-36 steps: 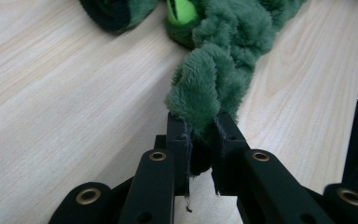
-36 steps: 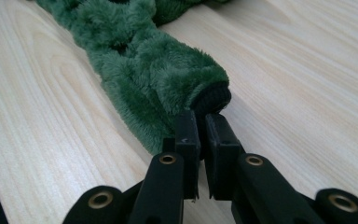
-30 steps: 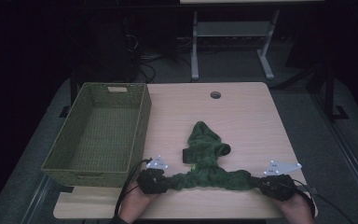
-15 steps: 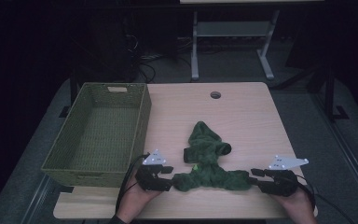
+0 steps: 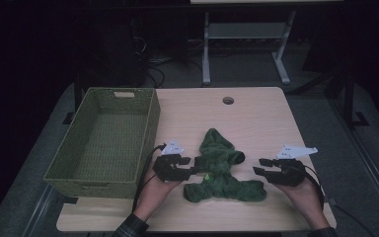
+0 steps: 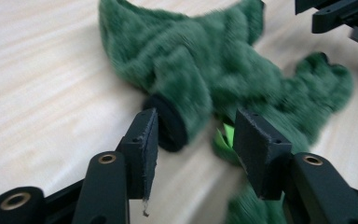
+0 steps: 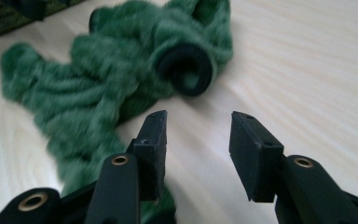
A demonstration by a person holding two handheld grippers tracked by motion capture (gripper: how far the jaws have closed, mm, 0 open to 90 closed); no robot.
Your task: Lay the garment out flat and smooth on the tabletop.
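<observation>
Lying crumpled on the pale wooden table [image 5: 256, 123], the dark green fleecy garment [image 5: 220, 170] shows black ribbed cuffs and a bright green tag — no legible writing. Left gripper [image 5: 193, 167] and right gripper [image 5: 259, 168] flank it, jaws just opened — nothing gripped.

No text, label, brand, number or sign is showing readably anywhere in these pictures. A bright green tag [image 6: 223, 138] is peeking out of the green garment [image 5: 220, 170] near the table's front edge, but nothing on it can be read.
</observation>
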